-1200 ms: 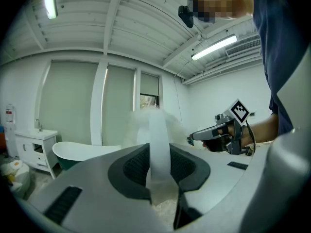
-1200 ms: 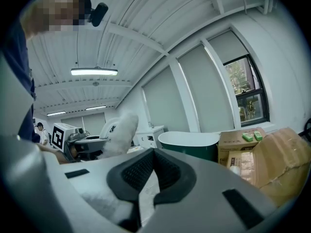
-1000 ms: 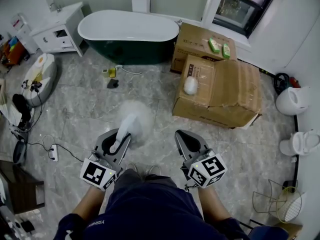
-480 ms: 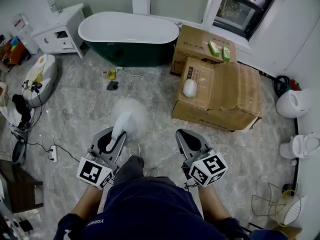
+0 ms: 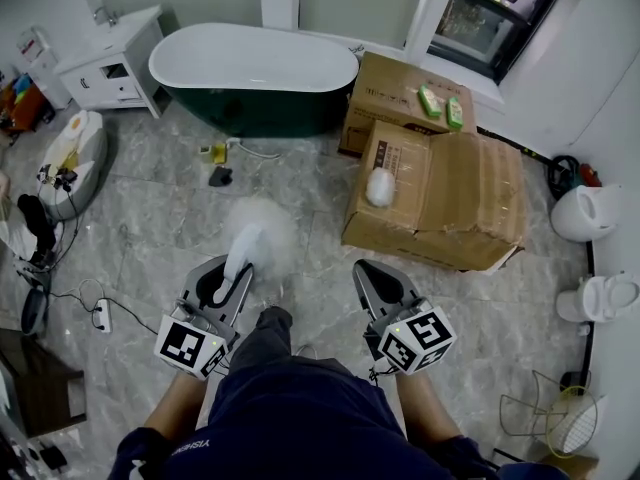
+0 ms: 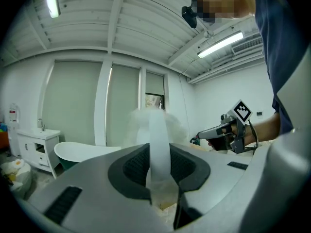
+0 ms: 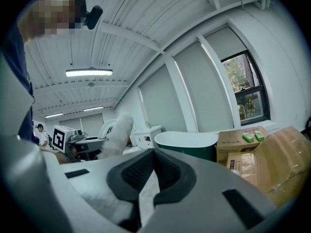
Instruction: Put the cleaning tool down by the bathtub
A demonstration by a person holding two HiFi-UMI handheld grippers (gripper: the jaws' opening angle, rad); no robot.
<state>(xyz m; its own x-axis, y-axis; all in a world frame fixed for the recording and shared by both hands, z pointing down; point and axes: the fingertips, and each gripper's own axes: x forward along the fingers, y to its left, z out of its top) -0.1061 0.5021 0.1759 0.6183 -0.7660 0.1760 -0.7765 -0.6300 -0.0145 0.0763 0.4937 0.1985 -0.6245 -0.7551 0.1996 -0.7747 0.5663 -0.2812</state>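
On my left gripper (image 5: pixel 235 273) the jaws clamp the duster (image 5: pixel 262 230); my right gripper (image 5: pixel 372 276) is closed and empty. The bathtub (image 5: pixel 250 63), upper left, is now nearer; set-down is pending.

bathtub (image 5: pixel 255 68) at far wall, vanity (image 5: pixel 105 63) left of it, rear box (image 5: pixel 400 88) right of it, front box (image 5: pixel 440 193) before that; duster (image 5: pixel 262 230) in left gripper (image 5: pixel 240 270), well short of tub; right gripper (image 5: pixel 368 271) beside, to its right
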